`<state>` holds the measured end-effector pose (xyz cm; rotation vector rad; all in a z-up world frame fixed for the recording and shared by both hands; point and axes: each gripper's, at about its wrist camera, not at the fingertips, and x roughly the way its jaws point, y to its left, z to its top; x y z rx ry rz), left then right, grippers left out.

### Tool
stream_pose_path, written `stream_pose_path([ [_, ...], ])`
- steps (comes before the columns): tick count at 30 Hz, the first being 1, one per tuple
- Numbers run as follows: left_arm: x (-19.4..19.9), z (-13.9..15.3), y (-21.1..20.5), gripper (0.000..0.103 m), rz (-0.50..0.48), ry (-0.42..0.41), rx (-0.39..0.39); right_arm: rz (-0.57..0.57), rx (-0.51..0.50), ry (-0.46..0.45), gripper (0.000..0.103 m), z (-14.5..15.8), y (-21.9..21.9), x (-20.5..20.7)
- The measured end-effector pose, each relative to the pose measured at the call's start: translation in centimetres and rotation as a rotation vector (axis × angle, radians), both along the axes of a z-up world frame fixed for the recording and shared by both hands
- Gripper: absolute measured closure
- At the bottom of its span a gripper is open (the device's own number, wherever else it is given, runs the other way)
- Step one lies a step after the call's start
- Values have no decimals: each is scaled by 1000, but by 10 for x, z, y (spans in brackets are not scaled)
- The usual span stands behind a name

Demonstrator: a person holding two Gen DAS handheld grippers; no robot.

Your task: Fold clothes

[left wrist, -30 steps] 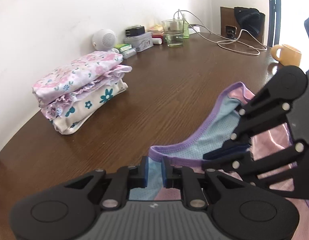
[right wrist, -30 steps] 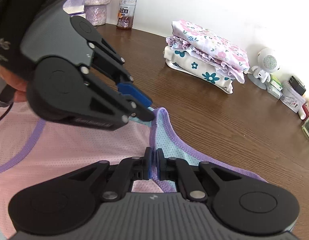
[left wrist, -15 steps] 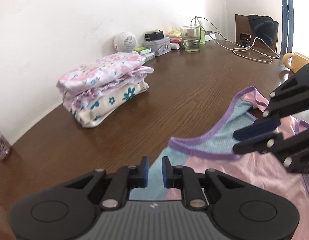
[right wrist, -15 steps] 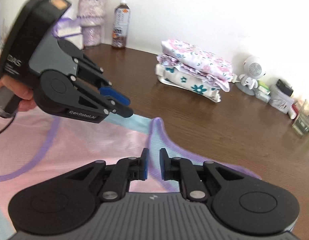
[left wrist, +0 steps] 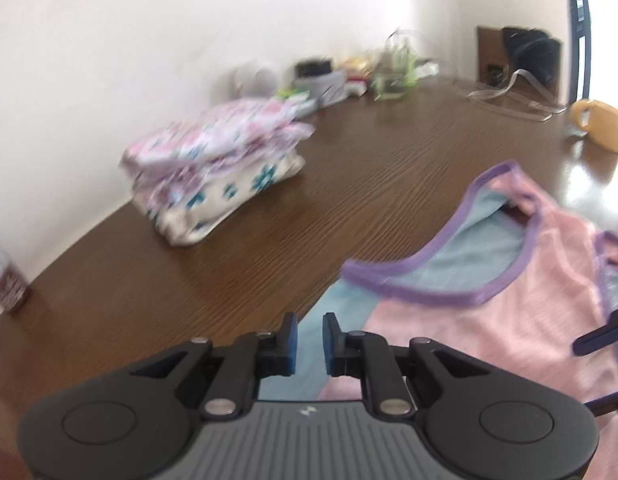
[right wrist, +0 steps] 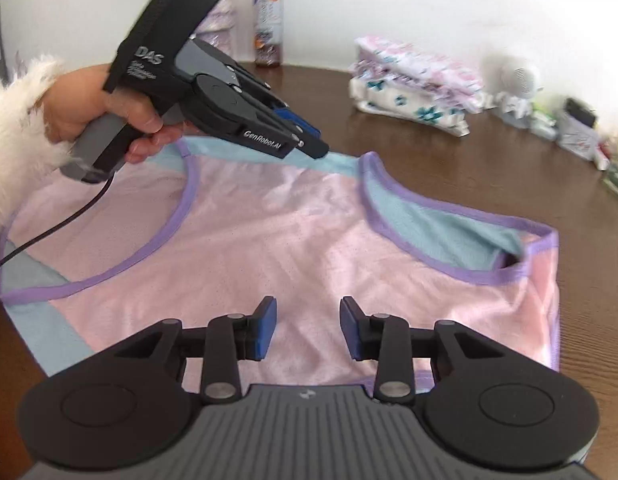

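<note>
A pink mesh tank top (right wrist: 309, 240) with purple trim and light blue panels lies flat on the brown wooden table (right wrist: 509, 184). My right gripper (right wrist: 308, 328) hovers over its lower middle, open wide and holding nothing. My left gripper (right wrist: 309, 140), held in a hand (right wrist: 97, 112), hangs over the top's far edge between the armholes. In the left wrist view the left gripper (left wrist: 309, 344) stands slightly open over the top (left wrist: 509, 320)'s blue panel, with nothing between its pads. One of the right gripper's fingers (left wrist: 597, 336) shows at the right edge.
A stack of folded floral clothes (right wrist: 413, 76) (left wrist: 217, 176) sits by the wall. A tea bottle (right wrist: 269, 24), a white round speaker (right wrist: 517, 76) and small boxes (right wrist: 577, 132) line the back. A yellow mug (left wrist: 599, 128) and cables (left wrist: 509, 92) lie far right.
Both grippers were shut on the top's purple-trimmed strap edge. They have let go and drawn back, the right opening wide. The top now lies spread flat.
</note>
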<state>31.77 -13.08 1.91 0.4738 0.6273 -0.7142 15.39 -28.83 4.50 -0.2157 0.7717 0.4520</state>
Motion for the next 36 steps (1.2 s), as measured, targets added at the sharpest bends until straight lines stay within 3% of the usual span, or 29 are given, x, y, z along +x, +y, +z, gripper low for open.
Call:
stream_pose_path([
  [4,-7,-4,-28,90,-50,-2,69,-87,-68,-74,68,2,-5,6],
  [10,-10,-17,-41,91,-71,-97,164,-104,-289,-163,77,-13,-2,12],
  [15,-25,-18,-45,89,-151,-233,265,19,-466,-251,76,-15,21,14],
  [23,-25,-30,-52,93,-192,-295,333,176,-741,-336,79,-37,53,20],
  [25,-26,-28,-46,89,-195,-303,334,196,-792,-356,79,-45,54,18],
  [31,-60,-12,-3,88,-245,-339,347,264,-757,-370,77,-31,58,1],
  [34,-84,-19,12,88,-291,-351,395,304,-788,-413,77,-32,65,-11],
  [36,-90,-26,13,88,-263,-366,428,314,-812,-406,77,-37,69,-13],
])
